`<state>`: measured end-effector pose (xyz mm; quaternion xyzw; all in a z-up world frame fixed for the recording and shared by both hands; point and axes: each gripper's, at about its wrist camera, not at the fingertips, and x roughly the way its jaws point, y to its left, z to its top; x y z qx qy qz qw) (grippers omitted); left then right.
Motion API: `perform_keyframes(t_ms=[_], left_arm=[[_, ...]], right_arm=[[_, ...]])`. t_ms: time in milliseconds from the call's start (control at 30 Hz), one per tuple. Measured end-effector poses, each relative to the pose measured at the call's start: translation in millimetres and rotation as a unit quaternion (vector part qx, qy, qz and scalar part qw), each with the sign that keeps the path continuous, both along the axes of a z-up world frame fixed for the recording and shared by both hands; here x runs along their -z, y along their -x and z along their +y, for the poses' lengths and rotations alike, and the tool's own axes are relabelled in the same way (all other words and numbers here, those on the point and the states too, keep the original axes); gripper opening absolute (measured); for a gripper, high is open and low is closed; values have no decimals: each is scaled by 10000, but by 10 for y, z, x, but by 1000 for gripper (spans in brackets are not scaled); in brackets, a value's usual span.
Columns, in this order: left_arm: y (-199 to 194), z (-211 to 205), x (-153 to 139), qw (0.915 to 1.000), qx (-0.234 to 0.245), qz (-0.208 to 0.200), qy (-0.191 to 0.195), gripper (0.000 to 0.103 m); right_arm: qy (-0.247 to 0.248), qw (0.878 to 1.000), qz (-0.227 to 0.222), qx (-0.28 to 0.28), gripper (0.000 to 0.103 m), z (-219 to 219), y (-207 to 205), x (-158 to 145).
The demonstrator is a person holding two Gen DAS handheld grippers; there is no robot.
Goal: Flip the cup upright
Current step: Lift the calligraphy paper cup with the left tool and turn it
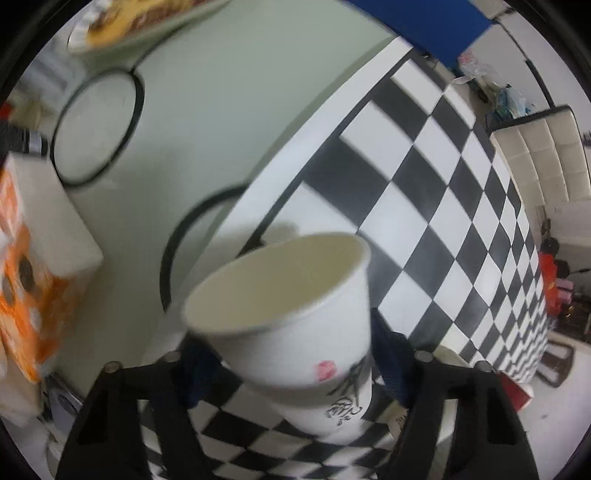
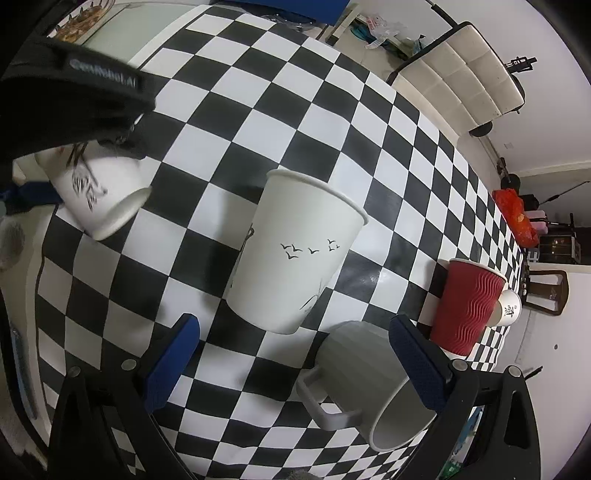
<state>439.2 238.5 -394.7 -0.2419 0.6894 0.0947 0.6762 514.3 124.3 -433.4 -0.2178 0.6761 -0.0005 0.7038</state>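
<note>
My left gripper (image 1: 291,354) is shut on a white paper cup with black calligraphy and a red stamp (image 1: 295,317), held tilted above the table with its open mouth facing the camera. The same cup (image 2: 99,199) shows at the left of the right wrist view under the black left gripper body (image 2: 70,99). My right gripper (image 2: 295,350) is open and empty. Between and beyond its fingers a white paper cup with bird drawings (image 2: 295,251) stands upright. A grey mug (image 2: 365,387) lies on its side by the right finger (image 2: 417,365).
The table has a black-and-white checkered cloth (image 2: 229,110) and a pale green mat with black rings (image 1: 177,122). A red ripple cup (image 2: 469,310) and a small white cup (image 2: 511,308) are at the right. An orange-and-white box (image 1: 33,266) is at left. A plate of food (image 1: 140,22) sits far back.
</note>
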Motion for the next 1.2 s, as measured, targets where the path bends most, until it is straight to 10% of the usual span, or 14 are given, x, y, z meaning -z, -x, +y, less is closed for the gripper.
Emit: perform_keyframes(t_ms=[767,1200], left_arm=[[767,-370,-979,9829,1103,-995,-1085,66],[1893,-1591,-1321,9685,2048,-888,-1105,66]], right_arm=[[-362,9981,-479,145,103,-273,501,-636],[-813,9923,-408,845,103,-1634,1590,-856]])
